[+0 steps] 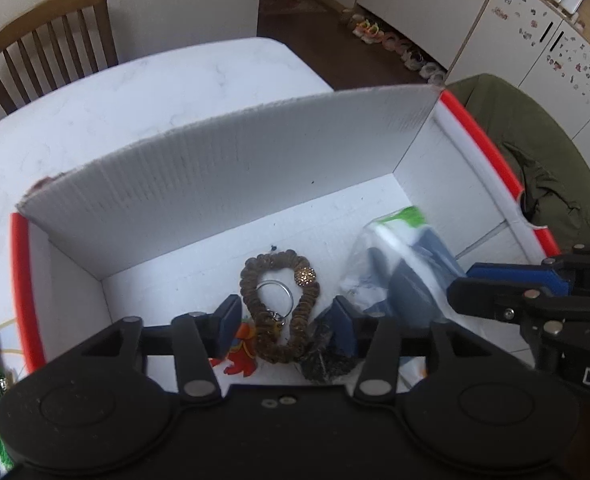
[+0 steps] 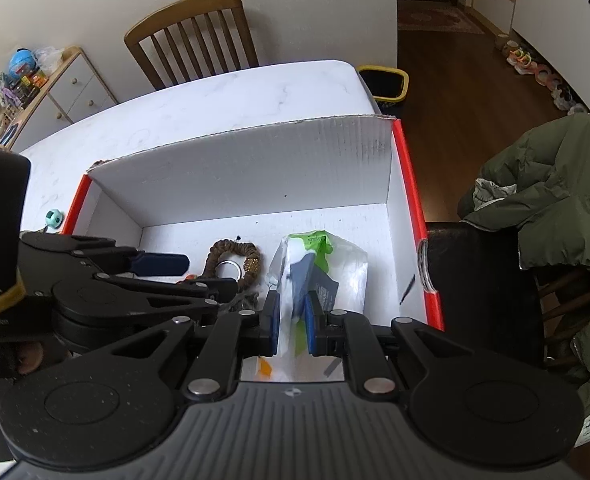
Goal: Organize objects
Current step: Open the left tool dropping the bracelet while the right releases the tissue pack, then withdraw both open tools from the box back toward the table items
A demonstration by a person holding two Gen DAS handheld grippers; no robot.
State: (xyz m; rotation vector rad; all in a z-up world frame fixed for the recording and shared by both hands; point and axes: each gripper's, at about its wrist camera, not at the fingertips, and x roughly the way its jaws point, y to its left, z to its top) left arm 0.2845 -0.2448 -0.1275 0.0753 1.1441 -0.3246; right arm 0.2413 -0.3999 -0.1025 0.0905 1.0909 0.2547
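Note:
An open white cardboard box (image 1: pixel 235 184) with a red rim stands on the marbled white table (image 1: pixel 155 88). On its floor lies a brown beaded bracelet (image 1: pixel 307 308) with a gold bead and a key ring. My left gripper (image 1: pixel 285 328) hangs open over it, one finger on each side. A small orange figure (image 1: pixel 243 358) and a dark crumpled piece (image 1: pixel 323 356) lie under the fingers. My right gripper (image 2: pixel 293 320) is shut on a clear plastic bag (image 2: pixel 327 264) with white, green and blue contents, held inside the box (image 2: pixel 255 168) to the right of the bracelet (image 2: pixel 231 254).
A wooden chair (image 2: pixel 199 36) stands at the far side of the table. An olive jacket (image 2: pixel 555 188) hangs over a dark chair right of the box. A small teal object (image 2: pixel 53 218) sits on the table left of the box. A yellow-rimmed bin (image 2: pixel 385 82) is on the floor.

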